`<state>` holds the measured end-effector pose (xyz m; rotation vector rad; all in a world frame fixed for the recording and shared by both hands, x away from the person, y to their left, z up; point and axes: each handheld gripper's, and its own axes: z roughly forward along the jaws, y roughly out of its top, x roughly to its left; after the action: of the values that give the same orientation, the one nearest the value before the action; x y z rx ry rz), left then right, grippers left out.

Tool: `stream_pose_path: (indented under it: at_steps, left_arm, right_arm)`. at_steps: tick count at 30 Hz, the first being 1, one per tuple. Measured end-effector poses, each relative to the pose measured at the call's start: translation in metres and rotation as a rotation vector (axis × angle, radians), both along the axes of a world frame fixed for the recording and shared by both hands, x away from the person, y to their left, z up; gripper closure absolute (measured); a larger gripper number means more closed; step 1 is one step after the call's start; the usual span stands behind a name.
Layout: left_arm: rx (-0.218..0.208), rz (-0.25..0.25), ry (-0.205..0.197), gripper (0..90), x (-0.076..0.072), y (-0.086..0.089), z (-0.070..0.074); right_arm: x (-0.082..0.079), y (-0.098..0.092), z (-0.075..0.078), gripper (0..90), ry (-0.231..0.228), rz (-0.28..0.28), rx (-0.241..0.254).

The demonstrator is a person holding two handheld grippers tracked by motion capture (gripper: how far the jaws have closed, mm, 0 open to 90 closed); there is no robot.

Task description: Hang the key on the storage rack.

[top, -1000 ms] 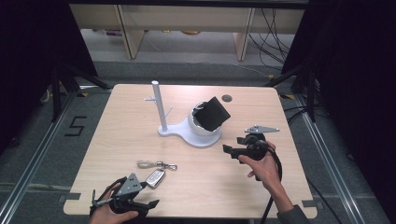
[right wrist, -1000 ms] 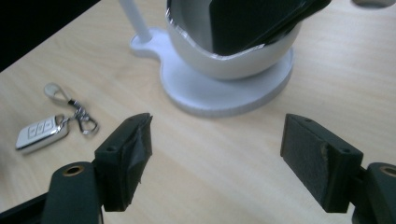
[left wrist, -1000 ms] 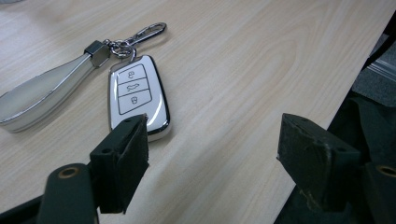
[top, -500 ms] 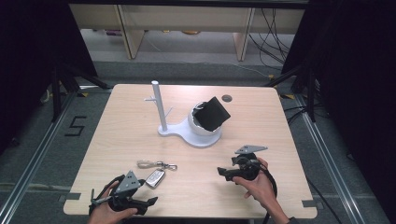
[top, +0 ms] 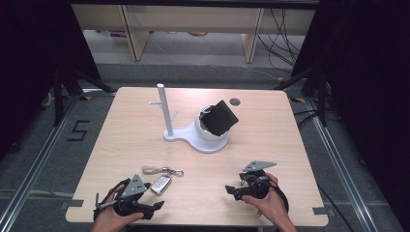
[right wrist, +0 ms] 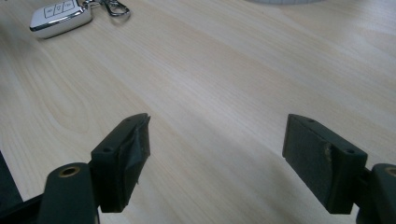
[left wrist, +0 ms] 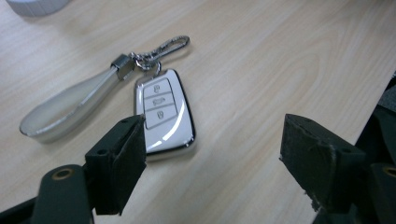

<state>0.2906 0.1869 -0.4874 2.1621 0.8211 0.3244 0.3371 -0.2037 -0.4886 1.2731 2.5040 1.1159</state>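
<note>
Two grippers, both yours, sit low at the near edge of the table (top: 121,121): your left gripper (top: 155,205) just beside the one key fob (top: 160,183), your right gripper (top: 231,189) well apart from it on bare wood. Left gripper view gives what the high view cannot: three buttons on the fob's white face (left wrist: 163,109), a metal clasp (left wrist: 161,49) and a pale loop strap (left wrist: 70,107) joined at its top end, the fob lying flat near the left jaw, not between the pads. Jaws there stand wide, nothing in them. Right gripper view shows your right jaws equally wide over empty tabletop, the fob (right wrist: 58,18) far off at upper left. High view alone shows one white stand (top: 193,137) mid-table: a thin upright post (top: 164,108) with small pegs, and a round bowl (top: 205,131) on the same base. One black wallet-like object (top: 220,117) sits tilted in that bowl, sticking up past its rim
</note>
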Motion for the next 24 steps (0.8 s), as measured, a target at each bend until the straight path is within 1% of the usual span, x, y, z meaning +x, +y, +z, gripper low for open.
stream_pose_path:
  at_steps: [1,2,3,4,5,6,7,8,9,10,11,12,14,15,16,17,18,19,21,22,23,24]
  left_arm:
    - [-0.011,-0.007,-0.005,21.2,0.002,-0.001,0.001]
    - [-0.011,-0.007,-0.005,20.9,0.002,-0.001,0.001]
    - [-0.011,-0.012,-0.019,20.7,0.009,-0.001,0.006]
    - [-0.013,-0.003,-0.025,20.5,0.013,-0.002,0.008]
    - [-0.013,-0.003,-0.025,20.4,0.013,-0.002,0.008]
    - [-0.005,-0.004,-0.038,20.4,0.024,-0.003,0.013]
    - [-0.006,0.006,-0.044,20.5,0.029,-0.004,0.016]
    - [0.003,0.005,-0.048,20.7,0.035,-0.004,0.018]
    - [0.003,0.005,-0.048,21.3,0.035,-0.004,0.018]
    - [0.024,-0.010,-0.052,21.3,0.046,-0.007,0.022]
    - [0.039,-0.018,-0.056,22.6,0.051,-0.007,0.024]
    - [0.051,-0.022,-0.047,23.2,0.057,-0.009,0.025]
    - [0.086,-0.044,-0.024,23.2,0.068,-0.015,0.027]
    - [0.108,-0.058,-0.010,23.3,0.073,-0.019,0.028]
    - [0.129,-0.065,0.008,23.6,0.078,-0.024,0.028]
    - [0.143,-0.077,0.022,24.0,0.082,-0.027,0.028]
    - [0.181,-0.102,0.041,25.1,0.085,-0.031,0.029]
    - [0.209,-0.122,0.054,26.3,0.089,-0.036,0.028]
    - [0.273,-0.168,0.081,28.0,0.096,-0.045,0.026]
    - [0.300,-0.187,0.083,29.3,0.098,-0.048,0.025]
    - [0.325,-0.194,0.091,29.2,0.100,-0.051,0.024]
    - [0.357,-0.206,0.087,29.3,0.104,-0.057,0.024]
  right_arm:
    - [-0.001,-0.002,0.001,24.0,0.015,0.000,-0.007]
    - [-0.001,-0.002,0.001,24.0,0.015,0.000,-0.007]
    - [-0.002,-0.003,0.001,24.1,0.013,-0.013,0.006]
    - [-0.002,-0.002,0.000,24.2,0.003,-0.030,0.028]
    - [-0.002,-0.002,0.000,24.2,0.003,-0.030,0.028]
    - [-0.002,-0.003,0.002,24.5,0.024,-0.016,0.012]
    - [-0.001,-0.004,0.002,24.6,0.001,-0.010,-0.003]
    - [-0.002,-0.002,0.001,24.6,0.006,-0.028,0.015]
    - [-0.002,-0.002,0.001,24.6,0.006,-0.028,0.015]
    - [-0.003,-0.001,0.001,24.7,0.011,-0.031,0.021]
    - [-0.002,-0.003,0.002,24.8,0.007,0.001,-0.002]
    - [-0.003,-0.001,0.003,24.8,0.015,-0.005,0.004]
    - [-0.002,0.000,0.001,24.9,-0.001,0.000,0.010]
    - [-0.001,-0.001,0.001,25.0,-0.008,0.011,0.002]
    - [-0.002,-0.001,0.001,25.0,0.004,0.008,0.001]
    - [-0.002,0.001,-0.001,25.0,0.005,-0.001,0.014]
    - [-0.002,0.000,0.001,25.1,0.017,0.011,-0.002]
    - [-0.002,0.000,0.000,25.1,0.024,0.016,0.000]
    - [-0.002,0.000,0.000,25.1,0.020,0.022,0.003]
    - [-0.001,-0.001,0.000,25.1,0.009,0.023,-0.002]
    - [-0.001,0.000,0.000,25.1,0.017,0.024,0.002]
    - [-0.002,0.000,0.000,25.1,0.019,0.026,0.003]
